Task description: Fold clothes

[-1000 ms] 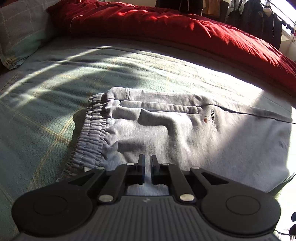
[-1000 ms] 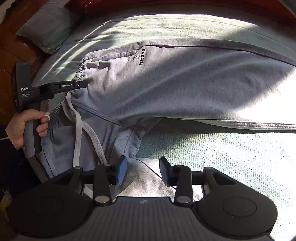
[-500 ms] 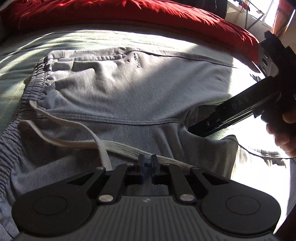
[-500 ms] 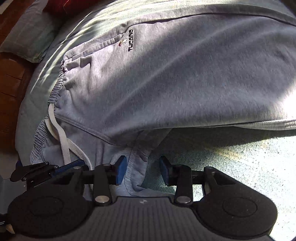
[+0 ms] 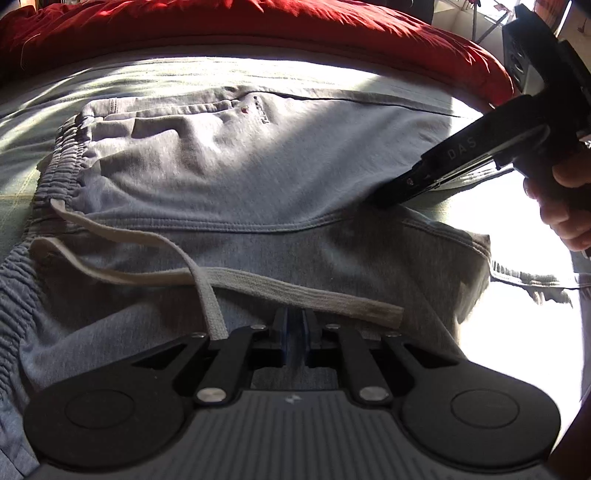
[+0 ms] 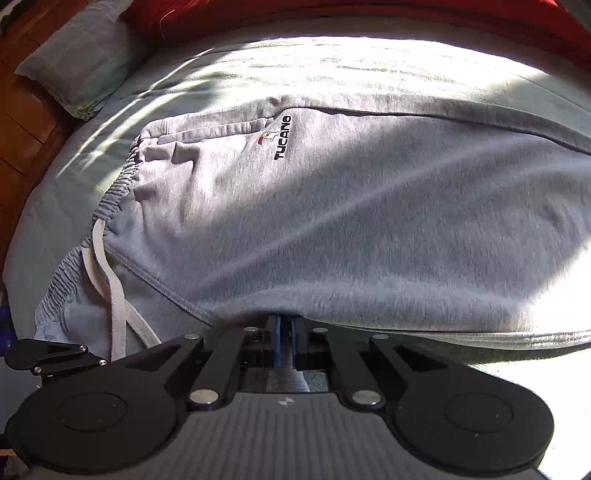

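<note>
Grey sweatpants (image 5: 258, 177) lie across the bed, waistband (image 5: 62, 162) to the left, with a white drawstring (image 5: 258, 284) trailing over the front. My left gripper (image 5: 294, 325) is shut on the pants' fabric just below the drawstring. In the right wrist view the sweatpants (image 6: 369, 221) fill the frame, their black logo (image 6: 282, 138) near the pocket. My right gripper (image 6: 284, 325) is shut on the fabric at the crotch fold, which drapes over its fingertips. The left wrist view shows that right gripper (image 5: 391, 197) pinching the crotch seam, held by a hand (image 5: 569, 221).
The pants rest on a pale green sheet (image 5: 184, 74). A red duvet (image 5: 258, 29) is bunched along the far side. A grey-green pillow (image 6: 81, 62) lies at the far left, beside a wooden floor (image 6: 22, 122). Strong sunlight falls on the right part of the bed.
My right gripper has gone from open to shut on the crotch fabric. My left gripper has stayed shut and has swung from the waistband towards the drawstring at the front.
</note>
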A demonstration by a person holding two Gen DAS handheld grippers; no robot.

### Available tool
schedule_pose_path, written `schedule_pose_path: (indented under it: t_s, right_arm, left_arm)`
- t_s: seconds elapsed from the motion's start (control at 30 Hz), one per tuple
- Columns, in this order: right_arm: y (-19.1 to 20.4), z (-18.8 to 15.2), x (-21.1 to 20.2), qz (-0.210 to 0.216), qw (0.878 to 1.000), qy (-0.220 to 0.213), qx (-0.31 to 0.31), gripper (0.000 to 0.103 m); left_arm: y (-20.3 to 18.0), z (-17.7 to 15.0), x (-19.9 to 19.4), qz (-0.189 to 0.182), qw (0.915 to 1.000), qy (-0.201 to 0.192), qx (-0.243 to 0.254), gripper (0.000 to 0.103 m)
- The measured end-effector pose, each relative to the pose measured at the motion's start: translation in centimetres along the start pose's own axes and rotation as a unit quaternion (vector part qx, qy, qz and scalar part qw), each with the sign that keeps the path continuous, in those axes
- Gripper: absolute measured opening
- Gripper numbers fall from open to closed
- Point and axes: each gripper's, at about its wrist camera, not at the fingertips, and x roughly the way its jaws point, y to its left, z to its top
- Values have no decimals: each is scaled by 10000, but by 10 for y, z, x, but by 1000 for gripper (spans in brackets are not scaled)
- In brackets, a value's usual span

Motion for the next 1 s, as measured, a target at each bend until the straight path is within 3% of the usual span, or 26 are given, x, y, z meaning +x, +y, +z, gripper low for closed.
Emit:
schedule_pose_path:
  t_s: [0.17,0.3,0.4,0.47,0.73,0.83,0.9,0.97,1.0]
  right_arm:
    - [-12,-11,-29,-49,9998,-185,52,34]
    - [-29,-37,-56,-22,9998,-144,151,52]
    - [-38,-53,-60,49,9999,-10,145,54]
    - [-39,-59,-58,-117,9999,82,90,54]
    - [-40,-72,-67,-146,9999,-45,49,54]
    - [-44,-76,-69,-131,9998,-65,133,54]
    - [-47,-77,-70,-97,9997,-63,233,54]
    - [-49,-79,-70,-125,9995,-73,263,54]
    - [-50,-79,-69,-109,9995,-63,279,54]
  left_arm:
    - [1,-1,-14,120,9996,-109,230,14]
    - [11,-10,-14,295,9990,144,296,14]
    - [17,-16,-13,373,9986,234,286,15]
    - [20,-18,-22,496,9982,267,190,16]
    - [38,-25,-63,1133,9924,357,-329,16]
    - [59,-28,-84,1635,9829,256,-805,18]
    - [74,-32,-97,1914,9734,175,-1246,28]
    - [91,-38,-107,2201,9601,99,-1723,54]
    - [100,-42,-109,2281,9521,95,-2035,55]
